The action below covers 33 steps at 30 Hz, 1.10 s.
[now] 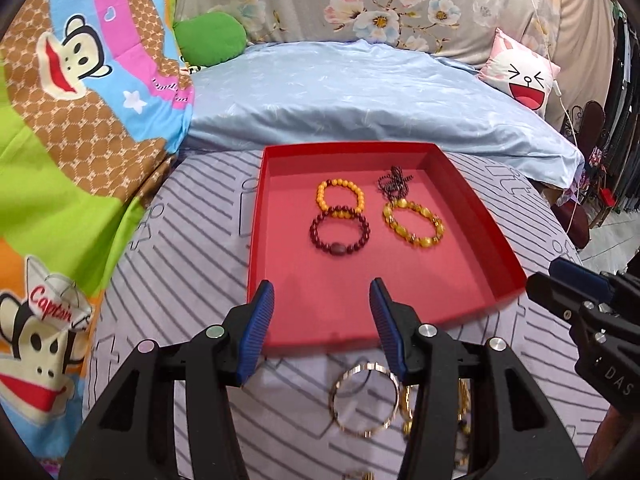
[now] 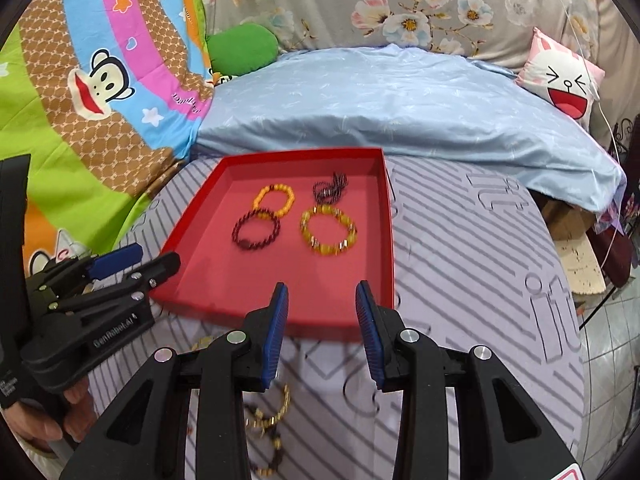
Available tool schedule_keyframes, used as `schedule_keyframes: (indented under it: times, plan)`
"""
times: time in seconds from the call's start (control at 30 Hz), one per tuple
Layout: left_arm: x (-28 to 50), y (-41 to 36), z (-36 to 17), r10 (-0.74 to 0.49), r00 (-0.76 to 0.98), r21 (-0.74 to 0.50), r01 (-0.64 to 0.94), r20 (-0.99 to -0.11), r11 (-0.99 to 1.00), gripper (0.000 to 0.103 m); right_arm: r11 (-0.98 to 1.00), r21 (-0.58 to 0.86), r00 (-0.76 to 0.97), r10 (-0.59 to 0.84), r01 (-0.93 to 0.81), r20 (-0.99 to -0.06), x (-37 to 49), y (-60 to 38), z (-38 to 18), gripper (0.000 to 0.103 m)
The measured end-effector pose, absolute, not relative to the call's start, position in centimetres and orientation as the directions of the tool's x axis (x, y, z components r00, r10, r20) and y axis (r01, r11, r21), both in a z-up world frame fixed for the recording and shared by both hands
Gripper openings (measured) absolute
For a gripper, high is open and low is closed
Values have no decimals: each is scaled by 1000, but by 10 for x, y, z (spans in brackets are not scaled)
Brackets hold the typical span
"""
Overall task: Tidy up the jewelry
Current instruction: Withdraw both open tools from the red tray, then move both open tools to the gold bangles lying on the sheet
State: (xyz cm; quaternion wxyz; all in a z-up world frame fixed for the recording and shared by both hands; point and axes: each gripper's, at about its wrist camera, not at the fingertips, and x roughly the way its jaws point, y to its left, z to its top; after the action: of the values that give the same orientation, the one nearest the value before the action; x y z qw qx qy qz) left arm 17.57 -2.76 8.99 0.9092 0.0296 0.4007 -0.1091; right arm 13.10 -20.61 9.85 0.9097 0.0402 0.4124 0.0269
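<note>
Both hand-held grippers are spread and empty. The gold bangle (image 1: 365, 399) lies flat on the bed just below the left hand-held gripper (image 1: 322, 294); the right hand-held gripper (image 2: 321, 294) is farther off, the red tray (image 1: 472, 280) ahead.

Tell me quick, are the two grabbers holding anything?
Left gripper: open, holding nothing.
Right gripper: open, holding nothing.

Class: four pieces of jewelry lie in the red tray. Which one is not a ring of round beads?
The dark chain in the red tray's far right corner: it lies bunched in a heap, while the other three are open bead circles.
</note>
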Motion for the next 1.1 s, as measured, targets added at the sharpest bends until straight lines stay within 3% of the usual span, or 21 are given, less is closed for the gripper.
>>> schedule_keyframes:
  times: [0.77, 1.1]
  plan:
    - [72, -2, 30, -203, 543, -87, 233, -815, 969, 47, 992, 126, 571, 99, 7, -815, 54, -205, 52, 35]
    - [65, -12, 16, -218, 511, -97, 252, -832, 963, 47, 990, 141, 554, 124, -11, -823, 54, -193, 45, 35]
